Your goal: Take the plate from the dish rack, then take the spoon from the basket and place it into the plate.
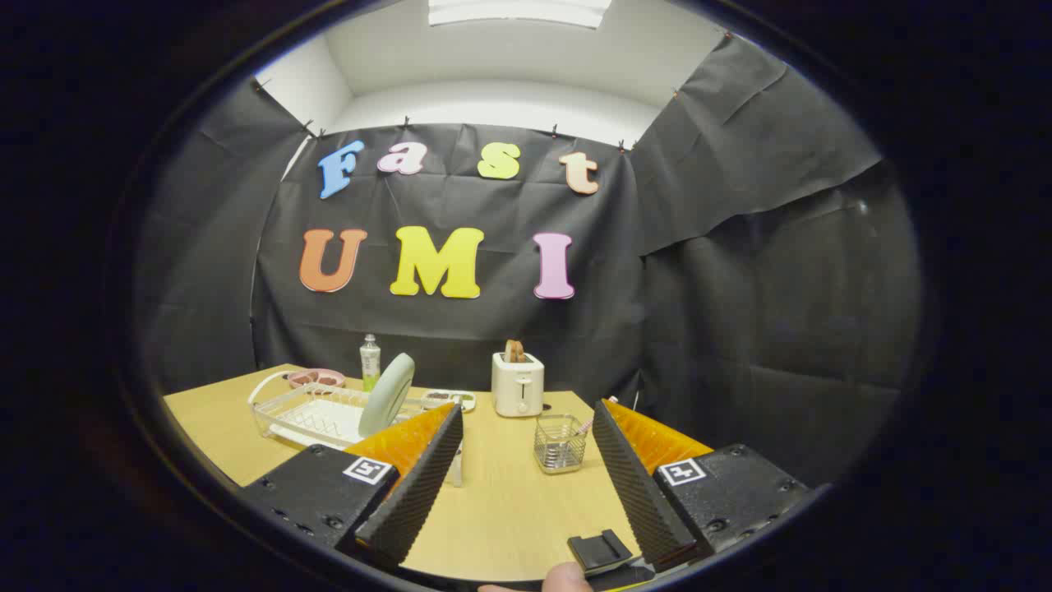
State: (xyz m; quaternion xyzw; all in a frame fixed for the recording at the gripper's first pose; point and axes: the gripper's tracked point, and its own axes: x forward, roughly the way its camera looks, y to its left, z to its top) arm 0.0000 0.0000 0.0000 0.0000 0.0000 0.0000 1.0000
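Observation:
A pale green plate (387,394) stands on edge in a white wire dish rack (306,413) on the wooden table (501,510), just beyond my left finger. A small wire basket (560,443) stands ahead between the fingers, nearer the right one, with a pink spoon handle (585,427) sticking out at its right side. My gripper (526,427) is open and holds nothing; it hovers above the near part of the table.
A white toaster (517,383) with bread in it stands at the back. A bottle (370,363) and a pink dish (316,378) lie behind the rack, and a small tray (449,400) sits beside the toaster. A fingertip (567,577) shows beneath the gripper.

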